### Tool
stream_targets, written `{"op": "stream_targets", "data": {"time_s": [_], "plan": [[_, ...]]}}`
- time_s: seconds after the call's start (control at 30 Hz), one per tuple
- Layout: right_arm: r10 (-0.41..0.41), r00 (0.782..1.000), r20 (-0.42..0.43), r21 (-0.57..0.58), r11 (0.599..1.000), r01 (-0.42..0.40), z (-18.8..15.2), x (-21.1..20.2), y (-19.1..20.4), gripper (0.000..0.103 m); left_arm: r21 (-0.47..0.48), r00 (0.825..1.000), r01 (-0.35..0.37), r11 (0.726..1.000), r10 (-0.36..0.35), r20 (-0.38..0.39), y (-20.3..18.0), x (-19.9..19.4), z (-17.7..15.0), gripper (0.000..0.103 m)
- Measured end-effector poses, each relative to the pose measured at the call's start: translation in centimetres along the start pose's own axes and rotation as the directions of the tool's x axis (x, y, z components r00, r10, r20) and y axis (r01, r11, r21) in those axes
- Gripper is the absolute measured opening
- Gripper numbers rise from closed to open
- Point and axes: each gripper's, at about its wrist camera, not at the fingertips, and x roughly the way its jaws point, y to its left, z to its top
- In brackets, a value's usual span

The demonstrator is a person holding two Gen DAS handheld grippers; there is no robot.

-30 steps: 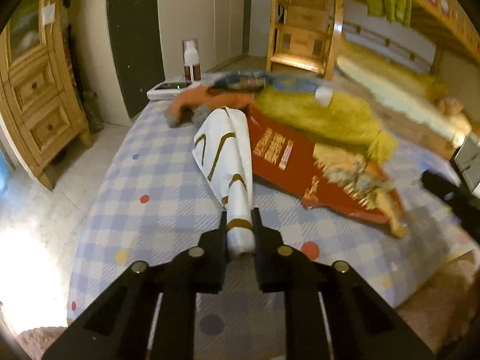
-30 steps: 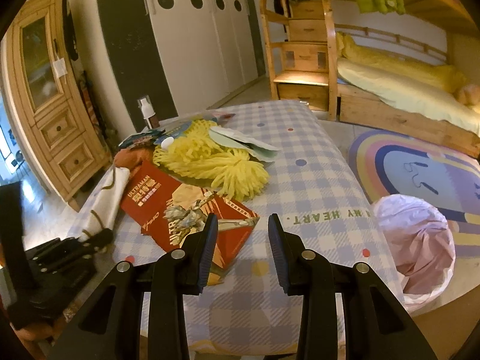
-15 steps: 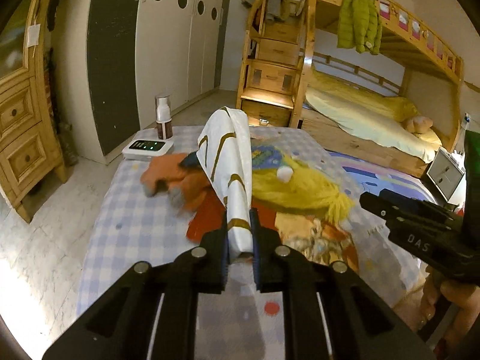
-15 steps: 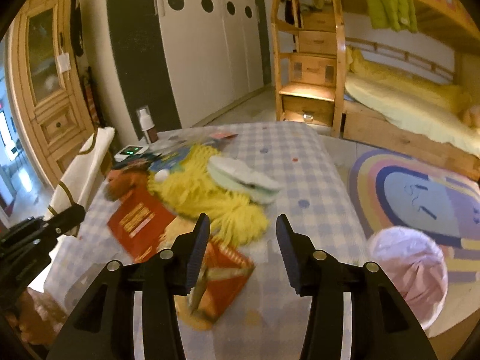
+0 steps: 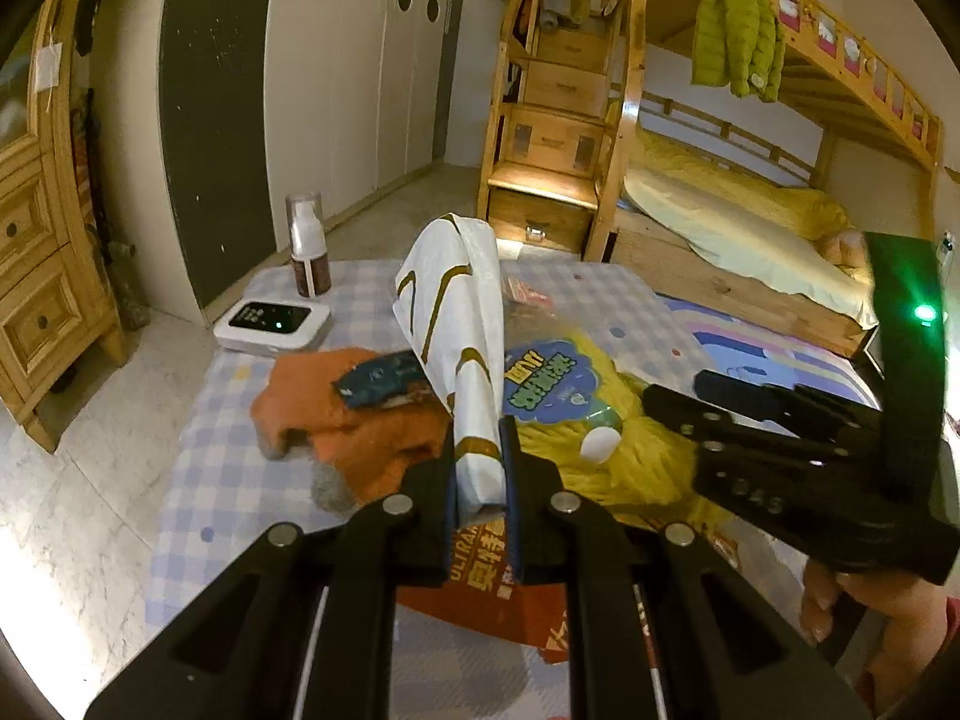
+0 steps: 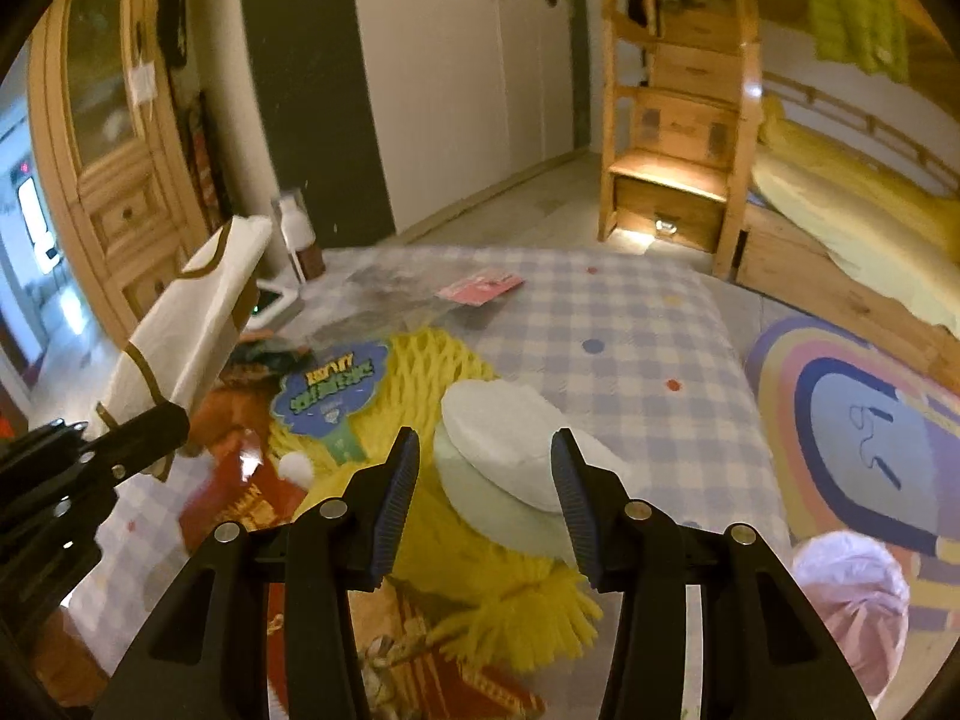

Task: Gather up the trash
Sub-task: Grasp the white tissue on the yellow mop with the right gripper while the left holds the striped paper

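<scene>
- Trash litters the checked bench (image 6: 630, 324): a white wrapper (image 5: 462, 348) is pinched at its lower end by the left gripper (image 5: 477, 480), jaws closed on it, so it stands up clear of the pile.
- Right gripper (image 6: 483, 480) hangs with jaws wide apart, framing a pale foam piece (image 6: 510, 450) lying on yellow netting (image 6: 456, 540), probably the next pick.
- Pink-lined bin (image 6: 852, 594) sits on the floor beside the bench, likely where the trash goes.
</scene>
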Motion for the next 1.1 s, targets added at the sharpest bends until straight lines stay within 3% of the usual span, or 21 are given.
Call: {"op": "stream_targets", "data": {"time_s": [0.13,0.23,0.3,0.43,0.53,0.67,0.87,1.03,1.1], "plan": [[0.007,0.999,-0.040,-0.001,1.000,-0.007,-0.4,1.2,-0.2,0.045,-0.001,1.000,0.012,1.000,-0.012,-0.003,-0.2,0.2,-0.1,0.010],[-0.011,1.000,-0.030,-0.014,1.000,0.010,-0.6,1.1,-0.1,0.036,0.001,1.000,0.012,1.000,-0.012,-0.006,-0.4,0.3,-0.2,0.010],[-0.007,1.000,-0.020,-0.006,1.000,0.007,-0.5,1.1,-0.1,0.023,0.006,1.000,0.010,1.000,-0.009,-0.006,-0.6,0.3,-0.3,0.010],[-0.026,0.999,0.033,-0.002,1.000,0.026,-0.3,-0.1,-0.4,0.016,0.019,1.000,0.000,1.000,0.000,0.001,-0.9,0.1,-0.6,0.010],[-0.053,0.995,0.080,0.009,0.999,0.052,0.0,-1.0,-0.9,0.003,0.019,1.000,0.005,1.000,-0.005,0.007,-0.9,-0.1,-0.8,0.010],[-0.088,0.985,0.147,0.081,0.994,0.077,0.3,-2.8,-2.7,0.002,0.044,1.000,0.006,0.999,-0.008,0.026,-1.4,-0.5,-1.0,0.010],[-0.083,0.973,0.217,0.140,0.989,0.053,0.0,-8.2,-5.1,0.002,0.086,0.994,0.095,0.992,-0.098,0.042,-3.9,-2.1,-1.7,0.010],[-0.081,0.974,0.213,0.176,0.983,0.043,-2.4,-11.9,-6.9,0.002,0.160,0.974,0.223,0.962,-0.225,-0.011,-9.1,-3.0,-2.9,0.010],[-0.093,0.973,0.209,0.197,0.979,0.051,-3.6,-13.2,-7.8,0.002,0.174,0.959,0.283,0.943,-0.280,-0.046,-11.3,-3.0,-3.3,0.010]]}}
